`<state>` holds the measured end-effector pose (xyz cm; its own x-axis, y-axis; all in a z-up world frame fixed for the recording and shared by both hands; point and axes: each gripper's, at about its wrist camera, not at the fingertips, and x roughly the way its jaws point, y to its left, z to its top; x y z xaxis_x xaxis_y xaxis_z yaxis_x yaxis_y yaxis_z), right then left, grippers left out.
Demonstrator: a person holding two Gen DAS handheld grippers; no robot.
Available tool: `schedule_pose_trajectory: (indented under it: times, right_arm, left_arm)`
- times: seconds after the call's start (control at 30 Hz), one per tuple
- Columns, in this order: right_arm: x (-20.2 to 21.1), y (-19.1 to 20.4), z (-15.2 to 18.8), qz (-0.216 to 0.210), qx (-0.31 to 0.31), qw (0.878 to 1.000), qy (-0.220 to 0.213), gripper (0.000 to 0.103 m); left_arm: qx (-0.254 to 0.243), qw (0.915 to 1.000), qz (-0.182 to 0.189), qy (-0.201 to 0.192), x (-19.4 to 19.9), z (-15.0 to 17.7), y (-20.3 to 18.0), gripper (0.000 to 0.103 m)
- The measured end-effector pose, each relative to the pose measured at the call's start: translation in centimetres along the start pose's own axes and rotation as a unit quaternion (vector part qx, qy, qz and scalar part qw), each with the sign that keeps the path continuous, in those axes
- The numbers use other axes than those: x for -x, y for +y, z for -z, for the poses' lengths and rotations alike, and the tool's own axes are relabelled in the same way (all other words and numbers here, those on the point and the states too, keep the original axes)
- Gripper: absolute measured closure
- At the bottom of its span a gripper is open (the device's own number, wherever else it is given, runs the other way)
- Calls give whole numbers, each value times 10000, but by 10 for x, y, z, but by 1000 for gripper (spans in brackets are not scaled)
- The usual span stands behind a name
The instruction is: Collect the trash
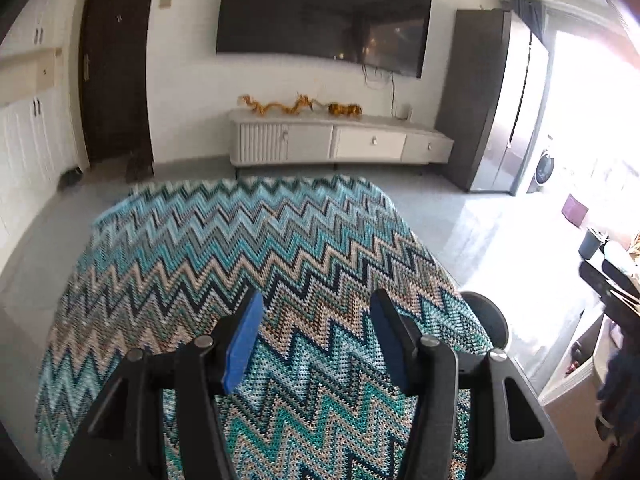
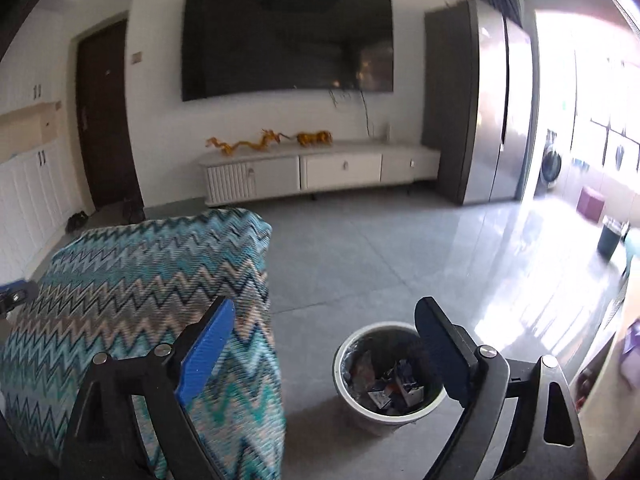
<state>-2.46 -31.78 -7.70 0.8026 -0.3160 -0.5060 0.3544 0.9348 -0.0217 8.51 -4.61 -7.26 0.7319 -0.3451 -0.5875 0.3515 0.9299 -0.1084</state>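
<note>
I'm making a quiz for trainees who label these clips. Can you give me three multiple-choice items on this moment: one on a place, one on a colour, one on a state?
1. Where does the bin stand?
A. on the floor right of the covered table
B. on the TV cabinet
C. on the table

2. What colour are the gripper pads?
A. red
B. blue
C. yellow

3. What state is the right gripper in?
A. shut on a wrapper
B. shut on the cloth
C. open, nothing between its jaws

Answers:
1. A: the right wrist view shows the bin on the grey floor beside the zigzag cloth.
2. B: both views show blue pads.
3. C: its jaws stand wide apart, with only floor and bin behind them; trash already lies in the bin.
</note>
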Motion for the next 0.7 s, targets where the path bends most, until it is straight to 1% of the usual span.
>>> schedule_pose_trajectory:
  times: [0.1, 0.13, 0.2, 0.4, 0.5, 0.7]
  right_arm:
    - [26, 19, -3, -20, 130, 9997, -186, 8]
    - [36, 25, -4, -29, 166, 9995, -256, 8]
    - [47, 35, -5, -43, 211, 9991, -367, 5]
    - [70, 50, -7, -194, 240, 9977, -606, 1]
    - [78, 56, -6, -284, 285, 9968, -690, 1]
    - [88, 60, -6, -386, 261, 9958, -785, 1]
  left_arm:
    - [-26, 9994, -151, -300, 18, 2, -4, 48]
    - [-43, 9990, -216, -392, 24, 2, -5, 42]
    - [-73, 9981, -272, -551, 38, 2, -6, 34]
    - [-142, 9941, -515, -947, 71, 0, -10, 24]
    - [-155, 9913, -670, -1124, 85, -2, -12, 18]
    - [-255, 9860, -875, -1398, 107, -4, -20, 18]
